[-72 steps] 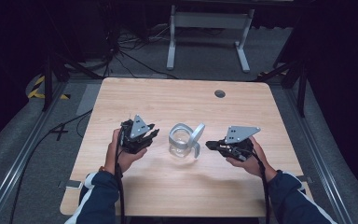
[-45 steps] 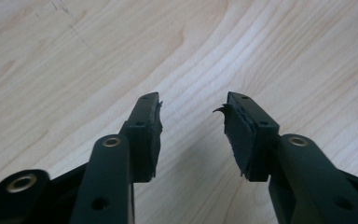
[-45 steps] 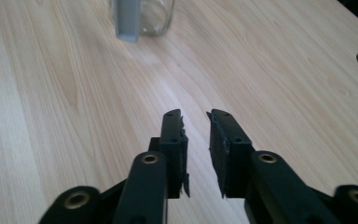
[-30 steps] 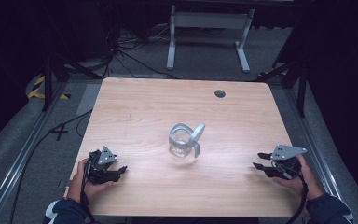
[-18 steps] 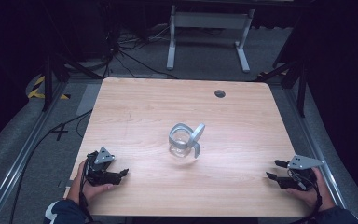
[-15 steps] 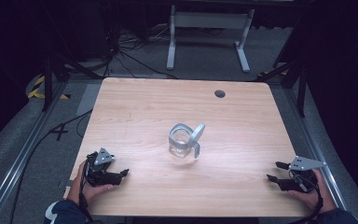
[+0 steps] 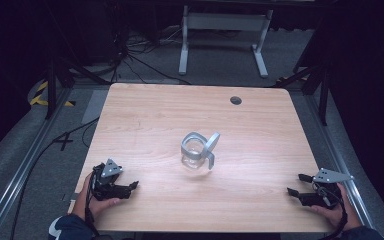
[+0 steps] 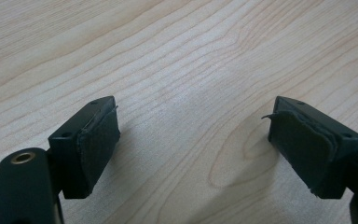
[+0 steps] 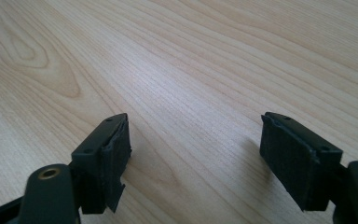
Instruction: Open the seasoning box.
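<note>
Two grippers released, jaws just opened, empty: left gripper (image 7: 130, 186) at 8 o'clock, right gripper (image 7: 296, 184) at 4 o'clock | glass jar (image 7: 195, 151) mid-table (image 7: 145, 120), metal-clasp lid flipped open | work looks finished.

Light falls from above onto the table (image 7: 145, 120), leaving the wood bright and even — the floor and the far room sink into near black. The high view is soft and grainy. Both gripper views are sharp up close, with faint, diffuse shadows under the pads (image 8: 98, 140) — no glare.
</note>
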`<state>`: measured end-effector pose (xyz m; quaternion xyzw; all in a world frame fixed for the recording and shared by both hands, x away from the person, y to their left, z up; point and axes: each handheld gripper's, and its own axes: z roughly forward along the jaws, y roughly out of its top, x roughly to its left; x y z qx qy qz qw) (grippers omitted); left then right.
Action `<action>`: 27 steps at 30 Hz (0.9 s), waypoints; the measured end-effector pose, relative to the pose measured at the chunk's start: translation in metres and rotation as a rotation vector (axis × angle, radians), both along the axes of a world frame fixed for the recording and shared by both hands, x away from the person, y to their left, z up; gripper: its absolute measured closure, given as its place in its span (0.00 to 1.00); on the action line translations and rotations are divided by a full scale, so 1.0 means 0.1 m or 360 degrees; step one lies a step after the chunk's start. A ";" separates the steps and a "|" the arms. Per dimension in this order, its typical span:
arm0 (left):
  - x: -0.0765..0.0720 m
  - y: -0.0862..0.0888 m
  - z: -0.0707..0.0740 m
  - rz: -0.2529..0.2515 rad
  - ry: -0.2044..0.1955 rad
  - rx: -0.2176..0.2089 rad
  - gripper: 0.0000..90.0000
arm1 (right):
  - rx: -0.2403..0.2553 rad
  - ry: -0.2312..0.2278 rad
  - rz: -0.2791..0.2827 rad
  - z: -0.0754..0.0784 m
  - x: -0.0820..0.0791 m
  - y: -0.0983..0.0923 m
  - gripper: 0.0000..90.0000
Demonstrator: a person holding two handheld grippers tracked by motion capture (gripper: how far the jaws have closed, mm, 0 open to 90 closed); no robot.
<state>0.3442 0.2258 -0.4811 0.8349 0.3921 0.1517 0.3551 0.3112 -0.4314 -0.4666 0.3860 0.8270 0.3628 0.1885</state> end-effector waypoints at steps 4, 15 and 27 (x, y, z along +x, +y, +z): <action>0.00 0.00 0.00 0.0001 0.0000 0.0001 0.18 | 0.0000 -0.0001 -0.0001 0.00 0.00 0.00 0.27; 0.00 0.00 0.00 0.0000 0.0000 0.0000 0.18 | 0.0002 0.0000 0.0002 0.00 0.01 0.00 0.27; 0.00 0.00 -0.01 0.0012 -0.0011 -0.0005 0.17 | 0.0000 -0.0003 0.0008 0.00 0.01 0.00 0.27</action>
